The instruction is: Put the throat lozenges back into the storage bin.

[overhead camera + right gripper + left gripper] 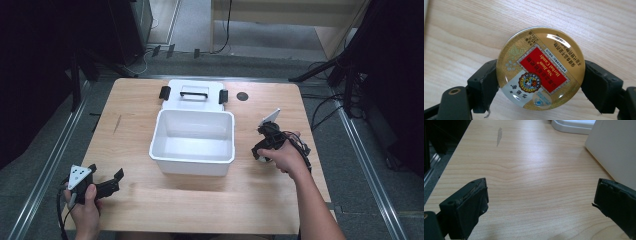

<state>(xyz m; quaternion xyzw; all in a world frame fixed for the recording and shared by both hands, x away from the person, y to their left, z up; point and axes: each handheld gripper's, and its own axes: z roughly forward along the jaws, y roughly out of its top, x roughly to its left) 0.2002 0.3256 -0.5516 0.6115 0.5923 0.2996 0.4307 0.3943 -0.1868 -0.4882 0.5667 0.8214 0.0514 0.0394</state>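
The candy tin is round and flat, with a shiny gold lid. A red panel across the middle reads "Nin Jiom Herbal Candy" in white letters, and seen from the right claw view the print stands upside down. Below the panel sits a small round emblem, and pale leaf patterns run over the gold, with lines of fine Chinese text along the rim. The tin lies lid up, level over the pale wood of the desk. The two black pads of the right claw press on its rim from opposite sides. Whether its bottom touches the desk cannot be told.
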